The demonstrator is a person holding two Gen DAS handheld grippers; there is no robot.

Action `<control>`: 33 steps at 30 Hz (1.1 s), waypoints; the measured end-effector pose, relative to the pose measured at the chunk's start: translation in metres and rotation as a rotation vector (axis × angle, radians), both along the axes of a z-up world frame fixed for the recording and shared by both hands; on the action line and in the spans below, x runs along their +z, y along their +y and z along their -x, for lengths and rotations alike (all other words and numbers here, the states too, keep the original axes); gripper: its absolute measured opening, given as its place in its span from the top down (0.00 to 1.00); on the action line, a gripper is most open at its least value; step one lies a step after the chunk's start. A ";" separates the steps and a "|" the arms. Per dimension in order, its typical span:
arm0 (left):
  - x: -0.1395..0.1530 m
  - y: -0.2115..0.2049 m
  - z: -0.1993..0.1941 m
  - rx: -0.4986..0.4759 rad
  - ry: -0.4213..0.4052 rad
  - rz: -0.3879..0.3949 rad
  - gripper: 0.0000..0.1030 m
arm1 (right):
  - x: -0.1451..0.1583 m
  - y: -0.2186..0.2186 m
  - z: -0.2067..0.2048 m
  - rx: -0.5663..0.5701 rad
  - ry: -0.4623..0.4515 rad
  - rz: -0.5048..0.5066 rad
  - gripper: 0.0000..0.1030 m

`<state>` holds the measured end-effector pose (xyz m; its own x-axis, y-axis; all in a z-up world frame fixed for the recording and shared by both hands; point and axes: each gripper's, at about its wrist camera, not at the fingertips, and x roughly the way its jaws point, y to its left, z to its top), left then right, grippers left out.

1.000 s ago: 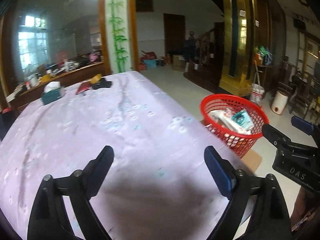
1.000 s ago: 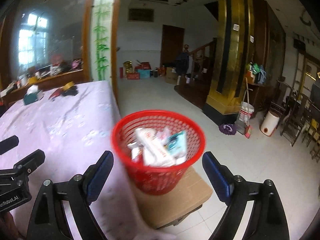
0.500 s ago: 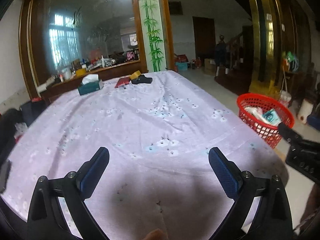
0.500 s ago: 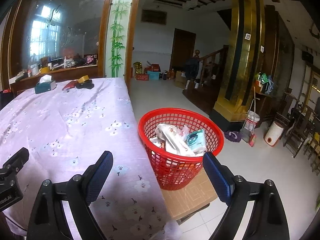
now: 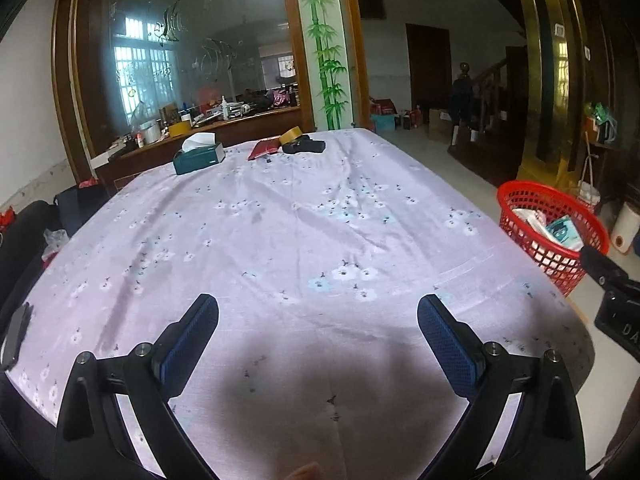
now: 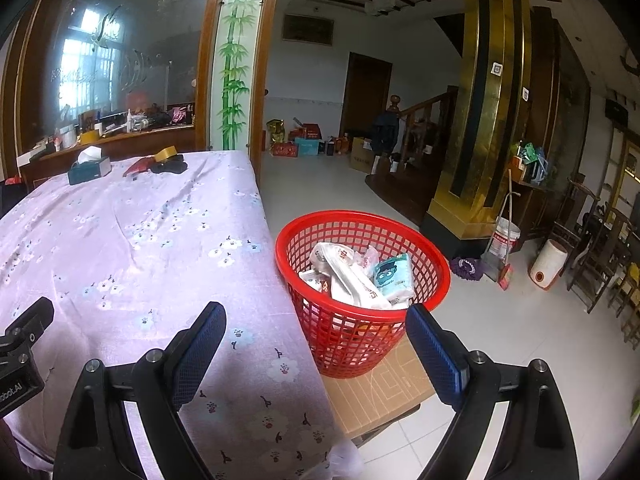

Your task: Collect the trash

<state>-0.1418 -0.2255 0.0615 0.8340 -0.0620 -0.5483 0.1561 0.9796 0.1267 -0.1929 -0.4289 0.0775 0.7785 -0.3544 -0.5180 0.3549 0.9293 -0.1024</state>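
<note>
A red mesh basket (image 6: 430, 254) stands on a cardboard box (image 6: 384, 392) beside the table's right edge, holding several white and teal wrappers (image 6: 394, 276). It also shows in the left wrist view (image 5: 532, 196). My right gripper (image 6: 316, 344) is open and empty, over the table edge just in front of the basket. My left gripper (image 5: 318, 338) is open and empty above the near part of the lilac flowered tablecloth (image 5: 280, 232).
At the table's far end lie a green tissue box (image 5: 199, 158), a red packet (image 5: 263, 149), a tape roll (image 5: 291, 135) and a black object (image 5: 306, 145). A white tiled floor, a bucket (image 6: 506, 240) and a white bin (image 6: 548, 264) lie right of the basket.
Both grippers have pulled back and lifted away from the basket. The left view has swung left onto the table. Both stay open and empty.
</note>
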 end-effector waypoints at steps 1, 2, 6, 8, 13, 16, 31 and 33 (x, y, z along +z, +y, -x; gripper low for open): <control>0.000 -0.001 0.001 0.007 -0.004 -0.014 0.04 | 0.000 0.000 0.000 0.000 0.000 -0.001 0.09; -0.001 -0.001 0.002 0.009 -0.007 -0.025 0.04 | 0.000 0.001 0.000 0.001 -0.001 -0.002 0.09; -0.003 -0.005 0.002 -0.008 0.003 -0.044 0.04 | -0.001 0.001 -0.001 0.004 0.002 -0.003 0.09; -0.004 -0.004 0.002 -0.009 0.007 -0.042 0.04 | -0.001 0.001 -0.001 0.004 0.003 -0.004 0.09; -0.004 -0.002 0.002 -0.006 0.009 -0.034 0.04 | -0.001 0.001 0.000 0.001 0.002 -0.003 0.09; -0.003 -0.001 0.001 -0.007 0.011 -0.032 0.04 | -0.002 0.001 0.001 0.001 0.003 -0.004 0.09; -0.003 -0.001 0.001 -0.009 0.011 -0.033 0.04 | -0.002 0.003 -0.002 0.009 0.013 -0.008 0.09; -0.003 -0.001 0.000 -0.012 0.013 -0.031 0.04 | -0.003 0.003 -0.002 0.008 0.014 -0.006 0.09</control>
<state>-0.1422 -0.2267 0.0580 0.8260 -0.0548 -0.5609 0.1700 0.9731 0.1553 -0.1908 -0.4259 0.0749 0.7737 -0.3457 -0.5309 0.3465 0.9325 -0.1022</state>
